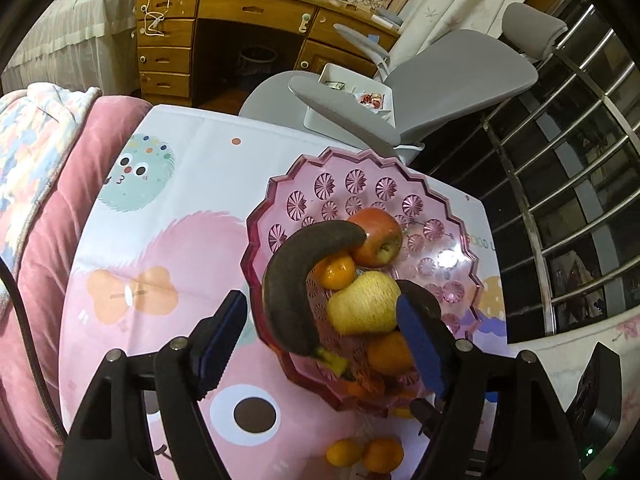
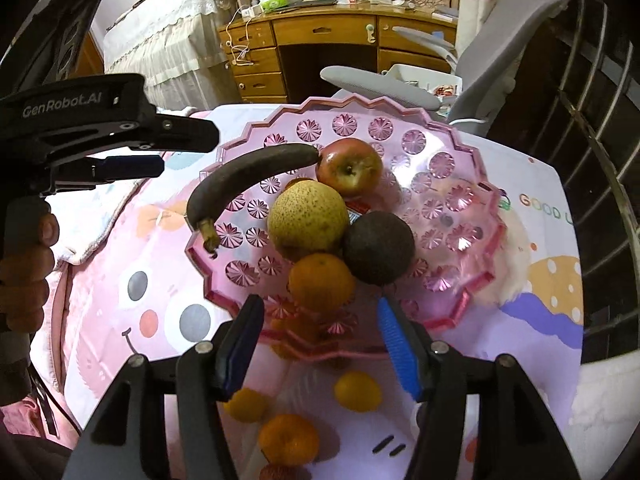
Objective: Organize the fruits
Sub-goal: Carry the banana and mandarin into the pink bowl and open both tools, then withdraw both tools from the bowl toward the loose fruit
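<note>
A pink plastic fruit plate [image 2: 436, 152] [image 1: 360, 178] holds a dark banana [image 2: 244, 176] [image 1: 296, 276], a red apple [image 2: 350, 166] [image 1: 378, 238], a yellow pear [image 2: 308, 216] [image 1: 366, 304], a dark avocado [image 2: 378, 248] and oranges [image 2: 322, 282] [image 1: 390, 354]. Loose oranges [image 2: 358, 392] [image 1: 366, 454] lie on the table in front of the plate. My left gripper [image 1: 324, 344] is open and empty over the plate's near side; it also shows in the right wrist view [image 2: 176, 148]. My right gripper [image 2: 320, 344] is open and empty above the plate's near rim.
The table has a pink cartoon cloth [image 1: 168, 248]. A grey office chair [image 1: 440, 80] and a wooden desk [image 1: 240, 20] stand behind it. A metal window grille [image 1: 560, 160] is on the right, a pink blanket [image 1: 40, 240] on the left.
</note>
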`<state>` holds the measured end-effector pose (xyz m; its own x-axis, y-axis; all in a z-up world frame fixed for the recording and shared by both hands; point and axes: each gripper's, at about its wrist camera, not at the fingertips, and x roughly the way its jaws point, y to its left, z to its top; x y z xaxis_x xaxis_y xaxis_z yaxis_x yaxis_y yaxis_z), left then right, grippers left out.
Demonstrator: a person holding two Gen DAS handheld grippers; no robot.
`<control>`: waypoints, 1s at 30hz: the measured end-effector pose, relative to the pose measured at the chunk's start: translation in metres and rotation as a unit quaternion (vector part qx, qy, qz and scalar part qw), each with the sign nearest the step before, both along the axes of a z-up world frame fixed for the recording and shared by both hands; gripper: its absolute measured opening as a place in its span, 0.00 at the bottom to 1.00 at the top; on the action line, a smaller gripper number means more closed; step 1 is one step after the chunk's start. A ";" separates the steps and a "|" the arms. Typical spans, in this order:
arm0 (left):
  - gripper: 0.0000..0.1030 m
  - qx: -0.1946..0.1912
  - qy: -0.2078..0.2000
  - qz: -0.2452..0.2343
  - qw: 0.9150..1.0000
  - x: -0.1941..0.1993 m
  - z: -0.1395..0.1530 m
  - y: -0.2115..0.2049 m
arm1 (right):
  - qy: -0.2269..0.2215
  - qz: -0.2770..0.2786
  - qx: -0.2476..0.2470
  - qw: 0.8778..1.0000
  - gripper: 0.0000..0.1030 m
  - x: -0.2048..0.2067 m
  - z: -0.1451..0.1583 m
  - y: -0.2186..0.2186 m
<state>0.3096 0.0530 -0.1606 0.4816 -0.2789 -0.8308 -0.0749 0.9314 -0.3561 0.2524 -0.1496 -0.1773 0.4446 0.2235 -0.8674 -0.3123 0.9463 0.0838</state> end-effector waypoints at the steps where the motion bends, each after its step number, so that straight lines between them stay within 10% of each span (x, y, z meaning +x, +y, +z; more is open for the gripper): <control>1: 0.74 0.001 -0.001 -0.001 1.000 -0.003 0.002 0.000 | -0.001 -0.002 0.001 1.000 0.58 -0.004 0.002 -0.001; 30: 0.83 0.009 0.070 0.019 0.997 -0.121 -0.034 -0.028 | 0.095 -0.011 0.076 0.993 0.58 -0.083 -0.016 -0.029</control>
<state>0.1884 0.0254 -0.1949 0.3702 -0.2471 -0.8955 -0.1582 0.9331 -0.3230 0.1691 -0.1785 -0.1931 0.2823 0.3498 -0.8933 -0.2566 0.9247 0.2811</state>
